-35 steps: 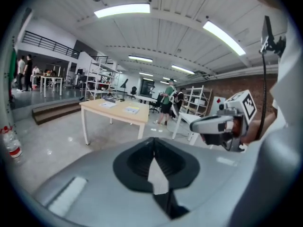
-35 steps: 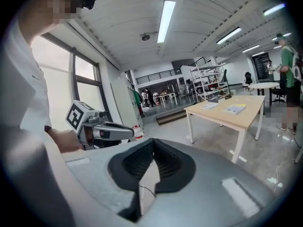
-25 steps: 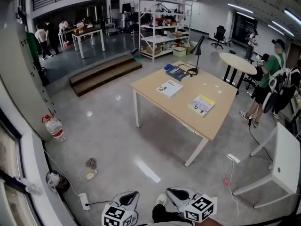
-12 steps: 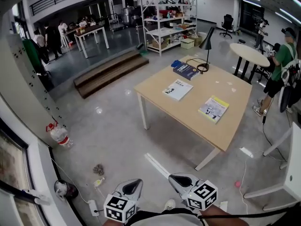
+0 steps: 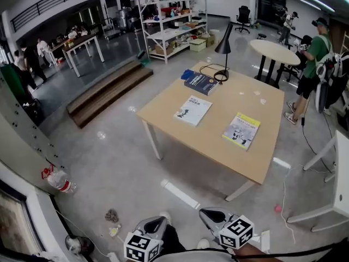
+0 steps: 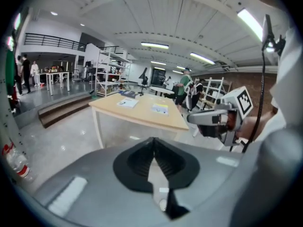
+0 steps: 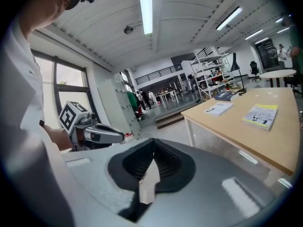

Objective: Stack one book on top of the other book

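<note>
Three books lie on the light wooden table: a white book in the middle, a yellow book to its right, and a dark blue book at the far side. My left gripper and right gripper hang low at the bottom of the head view, well short of the table over the floor. Both are shut and empty. The left gripper view shows its jaws pressed together, with the white book and yellow book far ahead. The right gripper is also closed, facing the yellow book.
A black desk lamp and its cable stand by the blue book. A round white table and a person in a green shirt are beyond the table's right. White furniture stands at the right, steps and shelves behind.
The whole view has advanced toward the table, which now sits larger and nearer. Both grippers came forward with it, staying shut and low in the view.
</note>
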### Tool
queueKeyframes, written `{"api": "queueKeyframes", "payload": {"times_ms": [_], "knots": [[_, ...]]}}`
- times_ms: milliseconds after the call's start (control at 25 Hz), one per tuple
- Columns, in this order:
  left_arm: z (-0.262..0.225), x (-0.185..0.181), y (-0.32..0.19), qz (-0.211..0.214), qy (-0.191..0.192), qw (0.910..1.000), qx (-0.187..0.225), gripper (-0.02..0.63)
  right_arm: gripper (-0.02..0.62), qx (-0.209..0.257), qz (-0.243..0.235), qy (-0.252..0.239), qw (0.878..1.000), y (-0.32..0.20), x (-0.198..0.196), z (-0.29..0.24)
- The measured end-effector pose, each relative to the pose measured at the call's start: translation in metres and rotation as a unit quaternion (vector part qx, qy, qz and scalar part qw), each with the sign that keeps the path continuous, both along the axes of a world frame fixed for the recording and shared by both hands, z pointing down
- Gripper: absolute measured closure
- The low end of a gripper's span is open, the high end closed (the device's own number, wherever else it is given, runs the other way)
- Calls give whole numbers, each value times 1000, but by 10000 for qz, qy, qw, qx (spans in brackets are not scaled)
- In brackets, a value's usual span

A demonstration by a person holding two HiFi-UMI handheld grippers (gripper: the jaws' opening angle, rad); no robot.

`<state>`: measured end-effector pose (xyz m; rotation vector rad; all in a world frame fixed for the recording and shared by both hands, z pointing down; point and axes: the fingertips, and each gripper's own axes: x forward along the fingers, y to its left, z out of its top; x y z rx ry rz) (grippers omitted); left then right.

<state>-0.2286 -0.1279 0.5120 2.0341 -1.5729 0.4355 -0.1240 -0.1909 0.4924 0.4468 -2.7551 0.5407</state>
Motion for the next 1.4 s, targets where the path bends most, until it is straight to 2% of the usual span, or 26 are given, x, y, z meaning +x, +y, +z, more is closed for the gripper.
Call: {"api": "queueKeyframes", "payload": {"times_ms": [280,440,560,720,800,960,1160,1280,1400], "knots": [[-7,-50,-131,1141,-40,9926,411,600,594,-183,864,275,9957,-92,-47,13],[-22,-93,-186,1496,-122,9865,661,600,594,-216,1143,265,9929,-128,-87,11],[-18,-124,-213,1574,-104,9861,526,600,594,-380,1184,152,9921,-147,-116,7],[-1,-153,-232,1542,91,9880,34,600,594,-468,1108,427,9918,-160,-134,5],[3,-163,-246,1555,208,9876,-83,600,594,-474,1232,510,9899,-177,-135,6],[11,-177,-297,1583,33,9872,-191,600,594,-694,1443,507,9858,-221,-138,18],[-9,-178,-353,1708,-79,9851,-160,600,594,-843,1547,454,9833,-291,-134,37],[-4,-187,-387,1577,-361,9866,-220,600,594,-793,1604,399,9831,-334,-131,42],[4,-185,-426,1487,-445,9876,-241,600,594,-792,1648,401,9823,-369,-124,48]]}}
